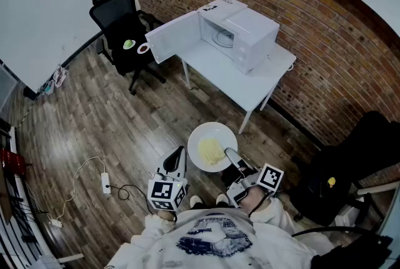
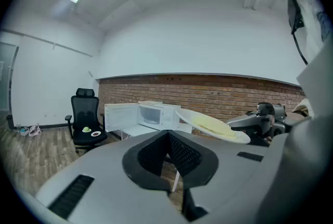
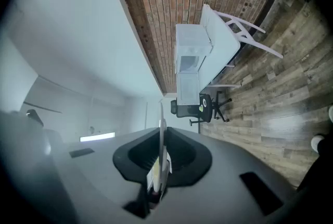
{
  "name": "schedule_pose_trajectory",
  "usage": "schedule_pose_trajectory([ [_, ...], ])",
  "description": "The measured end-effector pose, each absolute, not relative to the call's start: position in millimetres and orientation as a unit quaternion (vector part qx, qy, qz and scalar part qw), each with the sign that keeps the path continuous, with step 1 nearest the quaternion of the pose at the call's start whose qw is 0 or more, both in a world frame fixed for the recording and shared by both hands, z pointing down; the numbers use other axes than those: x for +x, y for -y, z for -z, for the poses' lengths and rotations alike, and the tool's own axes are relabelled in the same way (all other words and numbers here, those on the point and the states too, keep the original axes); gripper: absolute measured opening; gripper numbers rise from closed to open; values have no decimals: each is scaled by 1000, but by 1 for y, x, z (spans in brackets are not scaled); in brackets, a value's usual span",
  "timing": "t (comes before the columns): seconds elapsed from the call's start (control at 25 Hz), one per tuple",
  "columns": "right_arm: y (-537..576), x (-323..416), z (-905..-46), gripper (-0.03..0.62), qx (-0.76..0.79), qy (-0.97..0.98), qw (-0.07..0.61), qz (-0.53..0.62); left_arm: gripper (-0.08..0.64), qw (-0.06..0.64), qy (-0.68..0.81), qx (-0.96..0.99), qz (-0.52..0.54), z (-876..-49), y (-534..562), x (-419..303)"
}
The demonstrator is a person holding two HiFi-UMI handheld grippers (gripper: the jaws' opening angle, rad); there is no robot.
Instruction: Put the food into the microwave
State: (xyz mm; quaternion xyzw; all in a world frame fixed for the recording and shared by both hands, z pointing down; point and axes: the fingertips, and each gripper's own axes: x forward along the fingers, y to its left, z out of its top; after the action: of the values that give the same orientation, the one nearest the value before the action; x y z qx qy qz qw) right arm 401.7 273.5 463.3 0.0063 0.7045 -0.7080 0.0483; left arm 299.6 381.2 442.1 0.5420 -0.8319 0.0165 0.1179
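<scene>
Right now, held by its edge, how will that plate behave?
The plate looks rigid, probably ceramic, so breakable if dropped. The right gripper pinches only its rim, so it could tip and the yellow food might slide.

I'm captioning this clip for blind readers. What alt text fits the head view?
Seen from above, the right gripper holds a white plate of pale yellow food by its rim over a wood floor; the left gripper beside it holds nothing. Ahead, a white microwave stands open on a white table by a brick wall, a black office chair to its left.
</scene>
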Motion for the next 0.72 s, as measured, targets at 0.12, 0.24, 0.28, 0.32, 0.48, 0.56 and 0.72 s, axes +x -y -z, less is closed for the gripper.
schedule_pose_trajectory([
  [0.12, -262, 420, -461, 34, 7, -710, 44, 702, 8, 121, 828, 547, -13, -440, -368, 322],
  [0.24, -258, 434, -463, 34, 6, -708, 48, 705, 6, 124, 824, 552, -16, -443, -359, 336],
  [0.28, -258, 437, -464, 34, 4, -706, 49, 706, 6, 125, 823, 554, -18, -445, -358, 338],
  [0.32, -259, 439, -466, 34, 2, -705, 49, 707, 6, 126, 822, 555, -19, -446, -357, 339],
  [0.48, -260, 446, -468, 34, -1, -708, 42, 705, 8, 127, 823, 553, -17, -447, -358, 341],
  [0.56, -258, 447, -469, 34, -2, -709, 41, 704, 8, 130, 824, 552, -16, -449, -357, 341],
  [0.72, -252, 446, -472, 34, -2, -709, 36, 704, 8, 130, 827, 547, -19, -451, -356, 339],
])
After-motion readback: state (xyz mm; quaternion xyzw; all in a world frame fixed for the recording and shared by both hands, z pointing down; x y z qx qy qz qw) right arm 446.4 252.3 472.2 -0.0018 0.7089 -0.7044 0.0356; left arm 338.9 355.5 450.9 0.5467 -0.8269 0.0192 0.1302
